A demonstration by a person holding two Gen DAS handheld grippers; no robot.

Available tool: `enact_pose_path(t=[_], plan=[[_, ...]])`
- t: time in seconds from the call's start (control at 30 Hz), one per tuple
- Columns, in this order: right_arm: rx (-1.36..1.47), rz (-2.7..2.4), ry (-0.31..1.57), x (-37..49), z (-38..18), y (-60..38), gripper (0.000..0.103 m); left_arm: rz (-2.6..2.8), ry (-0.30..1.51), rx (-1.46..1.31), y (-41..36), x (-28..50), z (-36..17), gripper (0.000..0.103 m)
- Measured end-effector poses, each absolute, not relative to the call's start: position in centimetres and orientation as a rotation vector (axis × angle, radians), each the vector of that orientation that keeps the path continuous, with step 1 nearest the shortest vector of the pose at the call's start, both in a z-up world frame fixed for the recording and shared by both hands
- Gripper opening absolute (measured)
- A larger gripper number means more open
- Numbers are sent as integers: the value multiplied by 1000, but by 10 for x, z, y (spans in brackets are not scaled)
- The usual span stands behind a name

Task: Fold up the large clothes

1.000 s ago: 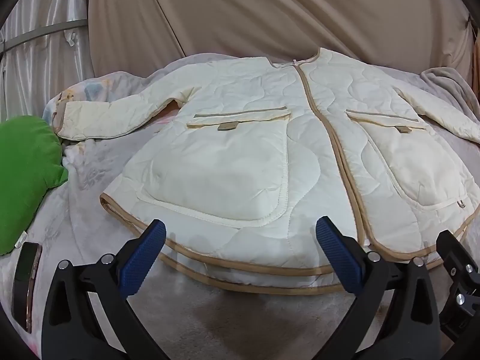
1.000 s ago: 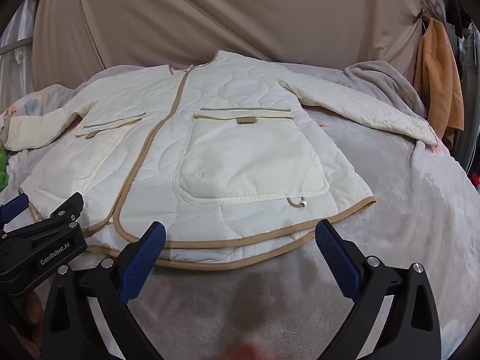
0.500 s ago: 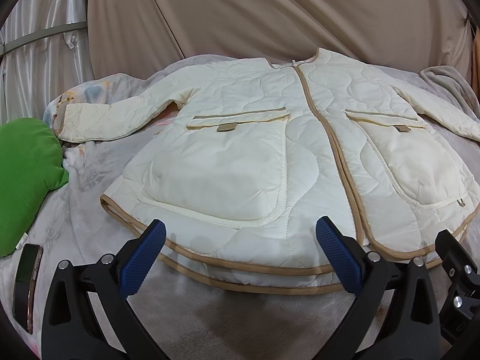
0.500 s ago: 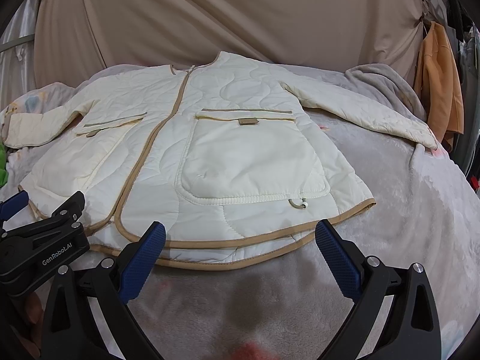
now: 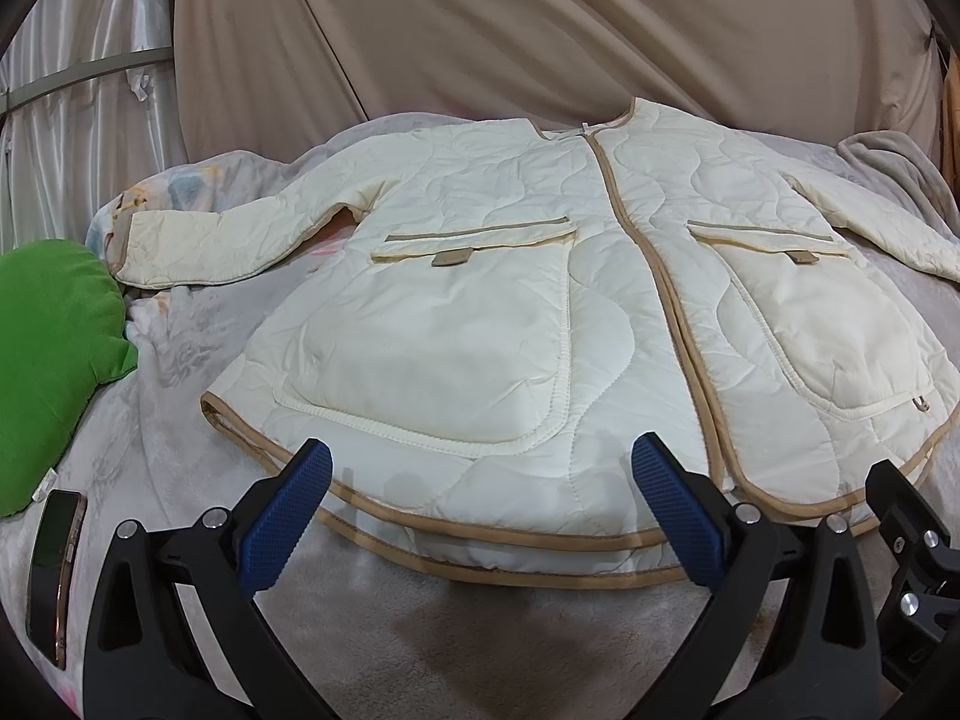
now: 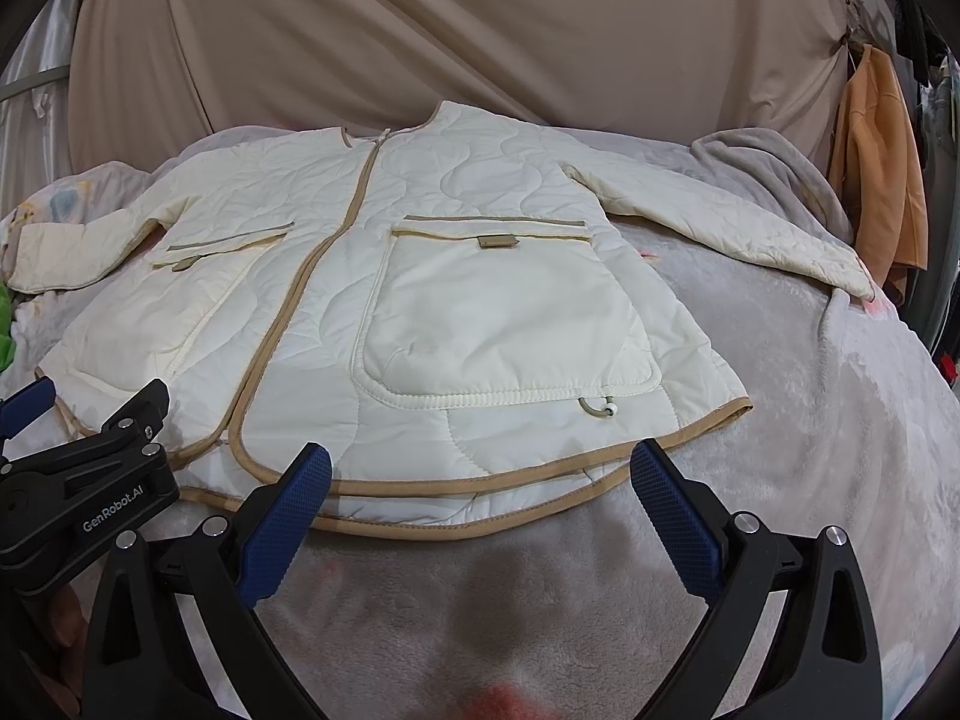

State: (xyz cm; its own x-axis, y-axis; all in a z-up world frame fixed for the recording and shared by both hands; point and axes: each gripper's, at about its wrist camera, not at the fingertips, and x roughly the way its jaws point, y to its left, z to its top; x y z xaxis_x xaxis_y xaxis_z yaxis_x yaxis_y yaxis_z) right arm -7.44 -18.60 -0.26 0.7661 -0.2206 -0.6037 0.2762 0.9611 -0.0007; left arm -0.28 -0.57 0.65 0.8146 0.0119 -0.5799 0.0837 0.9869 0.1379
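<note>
A cream quilted jacket (image 5: 540, 312) with tan trim lies flat, front up and zipped, on a grey blanket; it also shows in the right wrist view (image 6: 456, 300). Both sleeves are spread out to the sides. My left gripper (image 5: 480, 516) is open and empty, just in front of the jacket's hem on its left half. My right gripper (image 6: 480, 510) is open and empty, just in front of the hem on the right half. Each gripper shows at the edge of the other's view.
A green cushion (image 5: 48, 360) and a phone (image 5: 54, 570) lie at the left on the blanket (image 6: 840, 450). Beige drapery hangs behind. An orange garment (image 6: 876, 162) hangs at the far right. A crumpled grey blanket fold (image 6: 774, 174) lies beyond the right sleeve.
Both grippers have drifted slightly; the jacket sits marginally differently in each view. Nothing was taken hold of and the jacket has not moved.
</note>
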Motion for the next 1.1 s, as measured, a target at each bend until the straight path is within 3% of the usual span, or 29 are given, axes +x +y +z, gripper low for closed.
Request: enact_pose_path(t=[1.1], plan=[[85, -270, 648, -73, -3, -185, 98, -39, 610, 170, -10, -2, 6, 98]])
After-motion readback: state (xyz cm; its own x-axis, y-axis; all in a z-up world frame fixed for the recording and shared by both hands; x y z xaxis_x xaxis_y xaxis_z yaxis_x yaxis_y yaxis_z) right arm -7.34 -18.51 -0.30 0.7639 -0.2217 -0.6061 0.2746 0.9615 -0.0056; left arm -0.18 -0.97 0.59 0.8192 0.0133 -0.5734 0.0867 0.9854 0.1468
